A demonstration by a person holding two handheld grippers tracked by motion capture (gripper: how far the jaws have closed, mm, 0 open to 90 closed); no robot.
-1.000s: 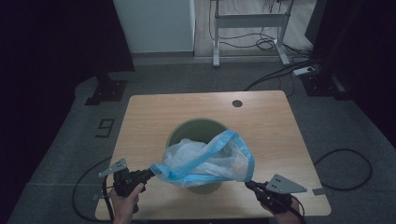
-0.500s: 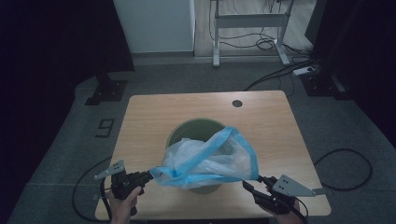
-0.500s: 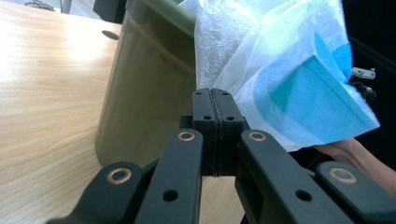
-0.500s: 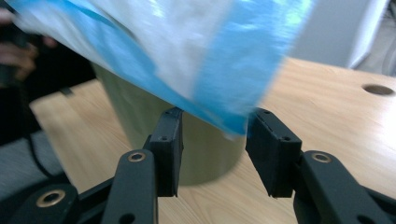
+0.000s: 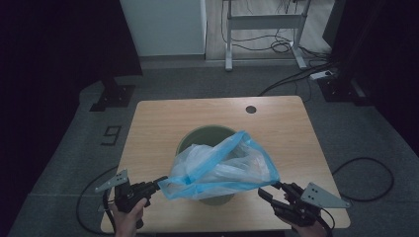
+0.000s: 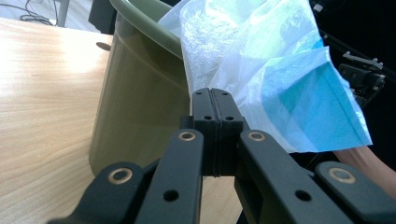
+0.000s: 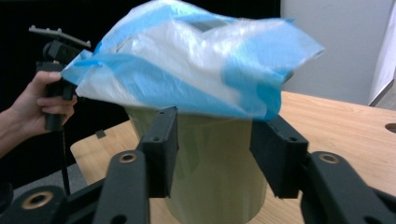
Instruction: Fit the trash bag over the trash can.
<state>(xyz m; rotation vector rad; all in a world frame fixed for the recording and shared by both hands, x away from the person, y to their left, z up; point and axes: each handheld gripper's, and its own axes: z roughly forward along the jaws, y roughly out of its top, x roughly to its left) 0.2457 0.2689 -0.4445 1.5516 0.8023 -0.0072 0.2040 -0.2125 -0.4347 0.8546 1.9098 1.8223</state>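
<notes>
The thin, translucent blue-and-white plastic bag (image 5: 222, 168) sat bunched over the mouth of the olive-green round plastic bin (image 5: 205, 136), its blue rim stretched out toward the near side of the bin. The left gripper (image 5: 159, 181), just left of the bin, had its jaws pressed fully together on the bag's left corner. The right gripper (image 5: 264, 193), just right of the bin, stood with jaws wide apart and gripped nothing, the bag's edge hanging just above them. To line the bin well, the right jaws would likely need to pinch that loose edge before both grippers drew the rim down around the bin's lip. Compared with half a second earlier, the right gripper had closed in slightly on the bag's corner, while the left kept its hold.
</notes>
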